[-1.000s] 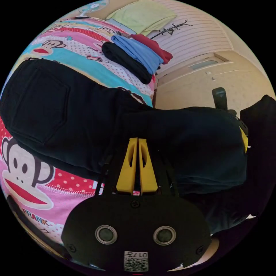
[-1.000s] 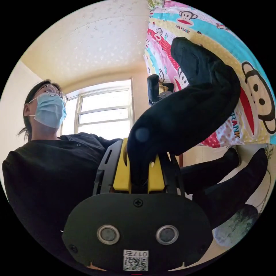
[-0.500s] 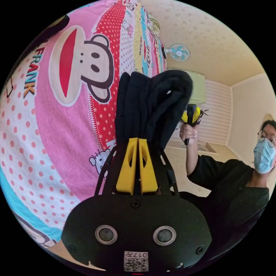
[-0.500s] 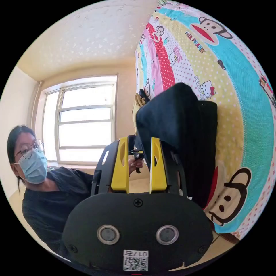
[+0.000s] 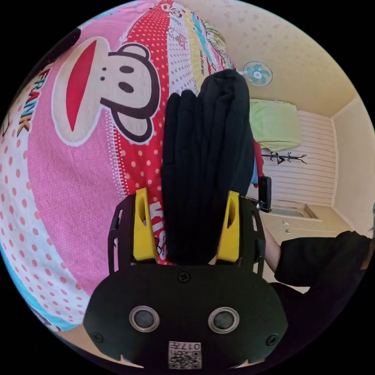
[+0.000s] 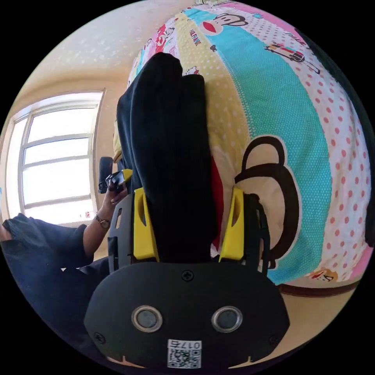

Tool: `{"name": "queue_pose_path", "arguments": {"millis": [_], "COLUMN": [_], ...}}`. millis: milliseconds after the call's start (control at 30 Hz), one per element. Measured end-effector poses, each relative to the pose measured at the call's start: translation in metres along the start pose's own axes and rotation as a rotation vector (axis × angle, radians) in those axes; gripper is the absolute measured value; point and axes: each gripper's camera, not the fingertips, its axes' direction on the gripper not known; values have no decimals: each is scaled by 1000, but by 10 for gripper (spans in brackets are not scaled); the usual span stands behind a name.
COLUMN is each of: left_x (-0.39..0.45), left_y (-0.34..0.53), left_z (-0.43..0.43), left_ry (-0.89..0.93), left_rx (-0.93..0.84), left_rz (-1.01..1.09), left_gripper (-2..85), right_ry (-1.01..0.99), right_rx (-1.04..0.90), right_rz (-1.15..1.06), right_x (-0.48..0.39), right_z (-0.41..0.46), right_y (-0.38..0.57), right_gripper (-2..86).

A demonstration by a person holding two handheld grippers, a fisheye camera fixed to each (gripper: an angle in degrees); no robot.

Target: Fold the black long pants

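Pants [image 5: 207, 164]: folded into a stack lying on the bedsheet [image 5: 70, 187], between the spread jaws of both grippers.
Left gripper [image 5: 186, 228]: at one end of the stack, a jaw on either side of it.
Right gripper [image 6: 188, 226]: at the opposite end of the stack, a jaw on either side.
Bedsheet: under the pants, spreading out beyond them on all sides.
Fan [image 5: 257, 73]: past the far end of the bed, in the left gripper view.
Window [image 6: 54, 156]: behind the person's hand [image 6: 117, 193], which holds the left gripper beside the pants in the right gripper view.
Sleeve [image 5: 320, 258]: beside the left gripper, away from the bed.
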Motion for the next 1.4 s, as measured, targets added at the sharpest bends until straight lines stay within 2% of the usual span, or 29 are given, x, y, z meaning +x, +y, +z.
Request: {"name": "queue_pose_path", "arguments": {"millis": [67,200,400,467,600,767,933,1067,1167,1233,1267,1300,1400], "left_x": [-8,-4,11,42,120,258,366,414,400,379,364,359,360], "left_y": [12,35,76,96,93,32,-30,-82,-116,-132,-140,-143,-145], "left_z": [20,25,17,1,-16,0,74,167,269,341,385,399,413], "left_ry": [115,72,175,278,335,377,364,342,202,59,-43,-47,-74], "left_rx": [-108,-107,-284,-291,-292,-244,-198,-94,-111,-229,-343,-377,-375], "left_rz": [-75,-95,-158,-138,-46,140,332,460,337,228,138,115,126], "left_gripper": [238,213,156,143,138,138,138,138,143,139,143,145,139], "right_ry": [-90,-128,-314,-377,-421,-415,-195,-52,148,412,436,433,545], "right_rx": [-56,-92,-287,-279,-184,-44,47,68,24,-97,-133,-162,-170], "right_rz": [44,65,98,89,6,-120,-273,-349,-230,26,84,124,78], "right_x": [2,-8,-36,-55,-103,-127,-116,-74,1,67,79,88,62], "right_z": [12,18,5,-18,-103,-223,-346,-385,-369,-320,-306,-282,-241], "right_y": [10,24,55,68,71,45,6,-31,-68,-97,-102,-111,-121], "right_gripper": [243,207,144,135,119,110,114,120,125,129,130,131,133]}}
